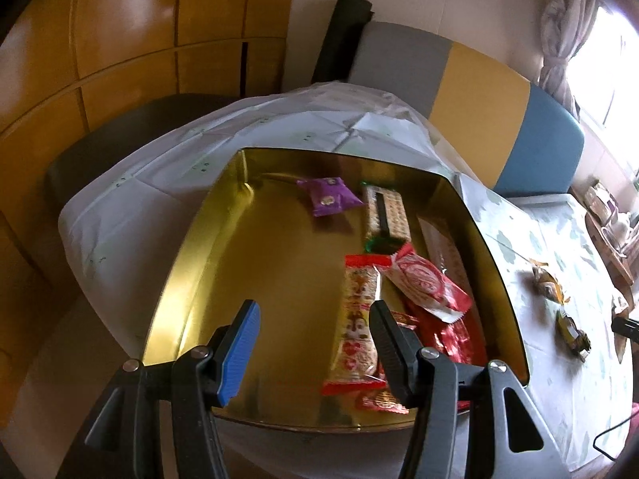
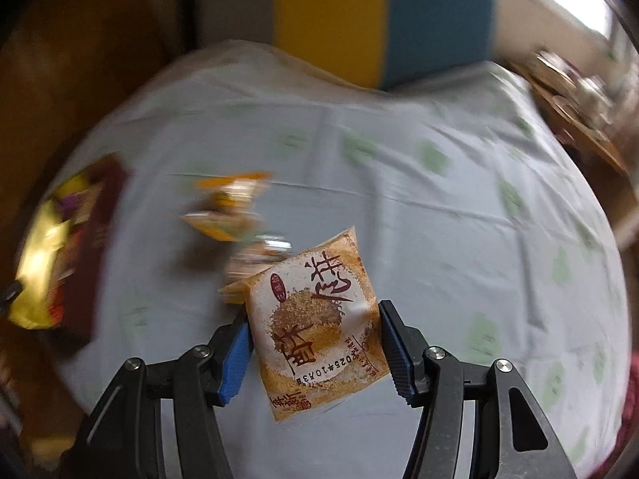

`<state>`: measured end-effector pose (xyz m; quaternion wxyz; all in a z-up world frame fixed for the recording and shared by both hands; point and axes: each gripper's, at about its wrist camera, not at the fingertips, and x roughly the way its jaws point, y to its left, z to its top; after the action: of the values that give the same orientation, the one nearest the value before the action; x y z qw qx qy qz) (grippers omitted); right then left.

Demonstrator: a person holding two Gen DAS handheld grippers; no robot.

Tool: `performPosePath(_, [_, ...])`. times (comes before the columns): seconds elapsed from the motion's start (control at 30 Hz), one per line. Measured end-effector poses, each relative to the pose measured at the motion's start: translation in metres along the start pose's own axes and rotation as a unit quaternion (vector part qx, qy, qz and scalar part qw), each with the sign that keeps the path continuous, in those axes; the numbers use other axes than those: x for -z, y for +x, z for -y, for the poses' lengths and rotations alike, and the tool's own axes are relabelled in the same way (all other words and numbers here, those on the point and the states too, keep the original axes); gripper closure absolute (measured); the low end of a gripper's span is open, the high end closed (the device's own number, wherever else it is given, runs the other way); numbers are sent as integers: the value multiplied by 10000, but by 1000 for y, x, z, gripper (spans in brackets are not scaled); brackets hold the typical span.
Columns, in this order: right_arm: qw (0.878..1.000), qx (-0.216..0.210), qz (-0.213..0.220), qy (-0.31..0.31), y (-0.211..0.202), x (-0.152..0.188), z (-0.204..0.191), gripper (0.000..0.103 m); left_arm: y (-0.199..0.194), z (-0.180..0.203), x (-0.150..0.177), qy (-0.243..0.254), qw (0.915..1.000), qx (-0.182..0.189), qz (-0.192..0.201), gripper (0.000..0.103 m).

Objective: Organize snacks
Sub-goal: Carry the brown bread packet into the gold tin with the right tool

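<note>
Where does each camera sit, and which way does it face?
Left wrist: rides the left gripper, its empty fingers open, looking down into the shiny gold snack tin.
Right wrist: rides the right gripper, looking down at the pale green-patterned tablecloth; its fingers clamp a square orange-and-white snack packet.
Shared: tablecloth, tin, yellow-and-blue seat back.

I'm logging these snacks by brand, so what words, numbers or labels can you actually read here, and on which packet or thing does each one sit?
"025*10A3B", a stamped code, upside down, on the orange-and-white packet in the right gripper.
Same packet: large brown Chinese characters, not clear enough to quote.
Long red-and-white packet in the gold tin: printing blurred.
Purple packet: too small to read.
Packets on the tablecloth: blurred, unreadable.
</note>
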<state>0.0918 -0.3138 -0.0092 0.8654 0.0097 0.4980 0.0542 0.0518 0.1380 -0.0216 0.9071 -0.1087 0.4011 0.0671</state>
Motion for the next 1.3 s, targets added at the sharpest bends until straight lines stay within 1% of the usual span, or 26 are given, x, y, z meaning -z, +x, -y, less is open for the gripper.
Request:
performPosePath(0.03, [9998, -109, 45, -134, -3, -1, -13, 43, -1, -2, 0, -21, 10000, -6, 17, 45])
performPosePath(0.17, [9938, -831, 179, -718, -8, -9, -82, 43, -4, -6, -1, -69, 10000, -26, 48, 45])
performPosePath(0.23, [9865, -1220, 211, -1076, -9, -11, -124, 43, -4, -8, -1, -81, 10000, -30, 44, 45])
performPosePath(0.4, [9694, -1859, 206, -1591, -4, -11, -205, 43, -4, -11, 0, -76, 10000, -42, 34, 45])
performPosePath(0.53, [9610, -2153, 129, -1734, 13, -13, -245, 43, -1, -12, 2, -85, 10000, -41, -18, 45])
performPosePath(0.7, [9578, -2069, -52, -1994, 45, -4, -288, 41, 2, -14, 7, -67, 9999, -23, -84, 45])
performPosePath(0.83, [9573, -2006, -229, -2069, 62, 3, -291, 42, 3, -15, 8, -89, 9999, -25, -104, 45])
performPosePath(0.9, [9575, -1858, -247, -2192, 65, 9, -290, 53, 2, -14, 7, -78, 9999, -13, -84, 45])
performPosePath(0.93, [9572, -1827, -270, -2229, 67, 11, -290, 62, 2, -13, 7, -58, 10000, -18, -78, 45])
performPosePath(0.97, [9574, -1810, -302, -2231, 68, 12, -288, 63, 1, -12, 7, -40, 10000, -25, -70, 45])
performPosePath(1.03, [9591, -1771, -319, -2187, 72, 13, -285, 63, -1, -12, 7, -16, 10000, -51, -36, 45])
performPosePath(1.1, [9599, -1824, -329, -2103, 74, 11, -283, 63, -2, -10, 6, 26, 10000, -78, -19, 45])
performPosePath(1.3, [9600, -1871, -130, -2081, 57, 14, -274, 63, -6, -2, 8, 152, 9999, -49, -23, 45])
